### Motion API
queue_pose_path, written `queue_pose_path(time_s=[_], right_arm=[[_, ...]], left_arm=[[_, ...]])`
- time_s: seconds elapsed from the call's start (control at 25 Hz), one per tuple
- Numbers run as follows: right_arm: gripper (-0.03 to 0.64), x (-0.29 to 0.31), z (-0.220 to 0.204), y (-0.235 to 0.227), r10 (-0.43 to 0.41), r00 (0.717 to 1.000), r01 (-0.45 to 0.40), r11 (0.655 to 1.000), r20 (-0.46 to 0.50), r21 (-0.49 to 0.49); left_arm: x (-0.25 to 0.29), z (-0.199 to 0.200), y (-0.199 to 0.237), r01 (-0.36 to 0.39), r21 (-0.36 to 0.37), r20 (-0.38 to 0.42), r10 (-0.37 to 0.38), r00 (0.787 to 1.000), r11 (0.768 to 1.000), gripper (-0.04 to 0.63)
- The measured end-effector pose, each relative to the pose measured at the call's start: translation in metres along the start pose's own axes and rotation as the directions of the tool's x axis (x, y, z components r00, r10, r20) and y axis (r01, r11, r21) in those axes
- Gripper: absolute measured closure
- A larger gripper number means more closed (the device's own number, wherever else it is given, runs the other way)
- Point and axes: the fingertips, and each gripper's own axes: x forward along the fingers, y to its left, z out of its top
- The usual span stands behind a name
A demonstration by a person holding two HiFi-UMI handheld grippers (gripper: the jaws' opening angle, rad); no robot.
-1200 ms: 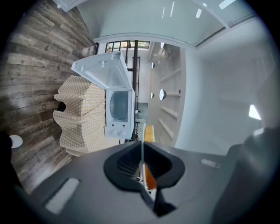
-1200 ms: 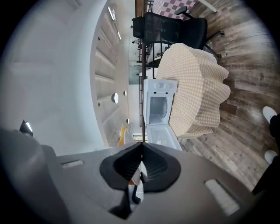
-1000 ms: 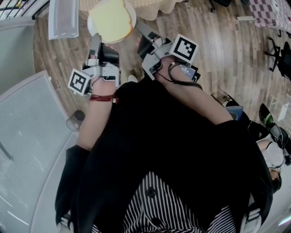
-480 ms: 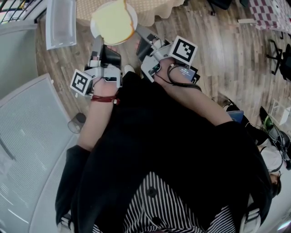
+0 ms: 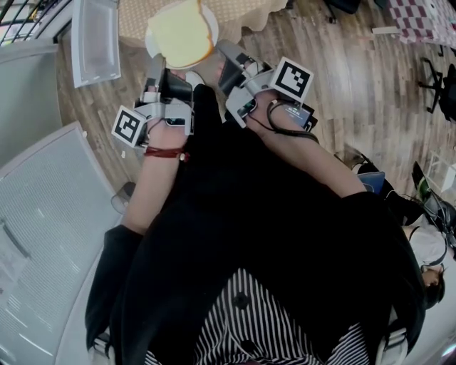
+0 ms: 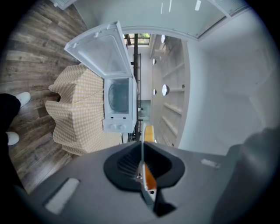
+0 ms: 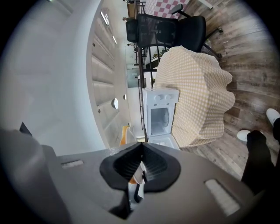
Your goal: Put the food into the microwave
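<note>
A white plate [image 5: 205,21] carrying a pale slice of bread [image 5: 178,30] hangs level in front of me, over the edge of a table in a checked cloth [image 5: 239,10]. My left gripper [image 5: 159,71] is shut on the plate's near left rim, and my right gripper [image 5: 218,55] is shut on its near right rim. In the left gripper view the plate [image 6: 142,144] runs edge-on between the closed jaws of the left gripper [image 6: 142,151], with the bread's orange crust [image 6: 149,178] beside it. The white microwave [image 6: 118,98] stands ahead on the cloth, its door [image 6: 103,50] swung open. In the right gripper view the plate rim [image 7: 137,177] sits pinched in the right gripper [image 7: 140,168], with the microwave [image 7: 159,117] beyond.
The microwave's open door [image 5: 95,36] juts out at the upper left of the head view. A black office chair [image 7: 168,28] stands behind the clothed table [image 7: 197,100]. A white curved partition [image 5: 43,214] runs along my left. Below is wooden floor [image 5: 356,78].
Both grippers and the plate have moved forward, towards the clothed table and the open microwave door, which now sit nearer in the head view. The grip on the plate has not changed.
</note>
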Motion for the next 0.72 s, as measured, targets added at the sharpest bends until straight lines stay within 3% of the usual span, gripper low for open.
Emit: queue_pose_path(time_s=[0.72], right_arm=[[0.615,0.01,0.001,0.027,0.054,0.998,-0.052,0.996,0.021,-0.078]], left_arm=[[0.019,0.005,-0.019,0.092,-0.012,-0.041,-0.093,0.995,0.996,0.575]])
